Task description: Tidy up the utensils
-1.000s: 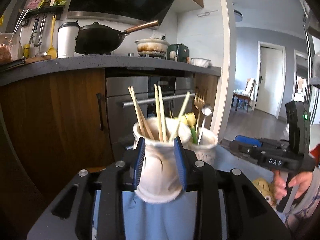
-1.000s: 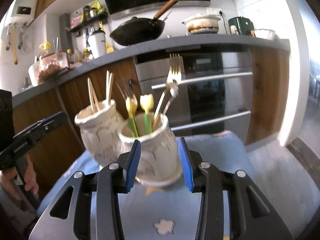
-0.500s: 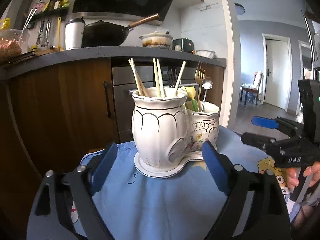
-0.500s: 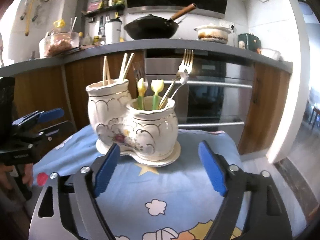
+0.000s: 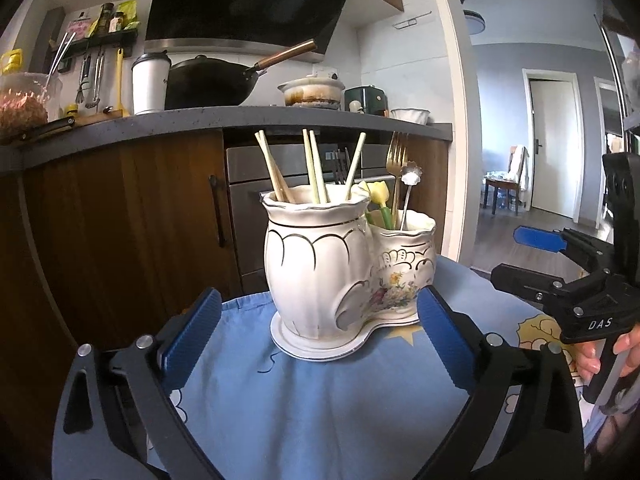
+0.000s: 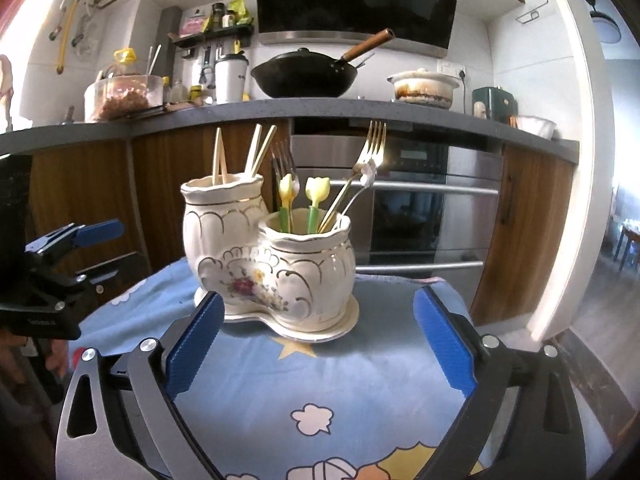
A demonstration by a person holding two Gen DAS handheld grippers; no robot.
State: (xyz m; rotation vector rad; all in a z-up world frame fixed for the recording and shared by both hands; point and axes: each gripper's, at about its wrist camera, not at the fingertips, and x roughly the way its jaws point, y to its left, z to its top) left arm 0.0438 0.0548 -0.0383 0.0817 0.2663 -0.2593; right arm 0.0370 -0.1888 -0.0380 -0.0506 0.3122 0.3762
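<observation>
Both my tools, left tool (image 5: 316, 336) and right tool (image 6: 316, 348), have just been opening and stand wide, empty; the twin utensil holder (image 5: 340, 264) sits upright just beyond them on the tabletop (image 5: 320, 408).

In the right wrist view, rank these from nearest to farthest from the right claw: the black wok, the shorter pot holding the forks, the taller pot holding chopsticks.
1. Shorter pot, just ahead of the right claw, on the blue cloth.
2. Taller pot, behind it and to the left, on the same saucer.
3. Black wok, far back on the counter.
</observation>
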